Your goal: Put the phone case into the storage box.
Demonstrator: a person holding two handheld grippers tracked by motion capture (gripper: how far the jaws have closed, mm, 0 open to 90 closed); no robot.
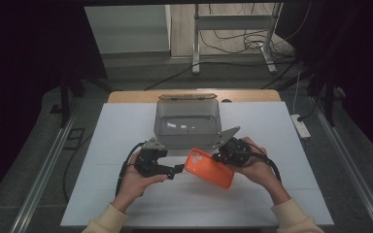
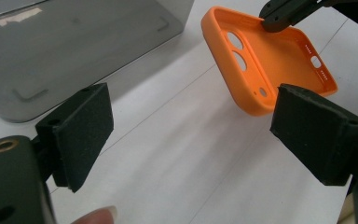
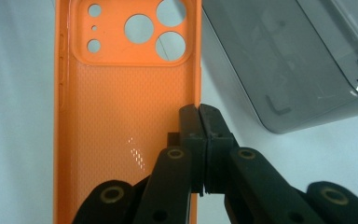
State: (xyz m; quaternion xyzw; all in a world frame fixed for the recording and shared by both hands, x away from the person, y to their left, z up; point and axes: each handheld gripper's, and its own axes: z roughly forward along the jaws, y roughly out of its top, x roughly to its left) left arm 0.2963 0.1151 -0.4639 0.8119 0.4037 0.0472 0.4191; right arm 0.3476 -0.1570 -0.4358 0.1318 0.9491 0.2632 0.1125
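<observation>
- Risk of the case [image 1: 209, 167] twisting or slipping free: held by one thin side wall only, long body hanging out unsupported.
- Risk of a knock from the left gripper [image 2: 191, 135] coming in, jaws wide and one pad already near the case's camera end; a push there could lever it out of the grip.
- Risk of missing the bin [image 1: 188, 124] just behind if released early; case would land on the worktop [image 1: 126, 126].
- Right gripper [image 3: 199, 112]: jaws pinched fully together on the case's side wall.
- Left gripper: jaws spread wide, holding nothing, touching nothing.
- Case: above the worktop, between both grippers, in front of the bin.
</observation>
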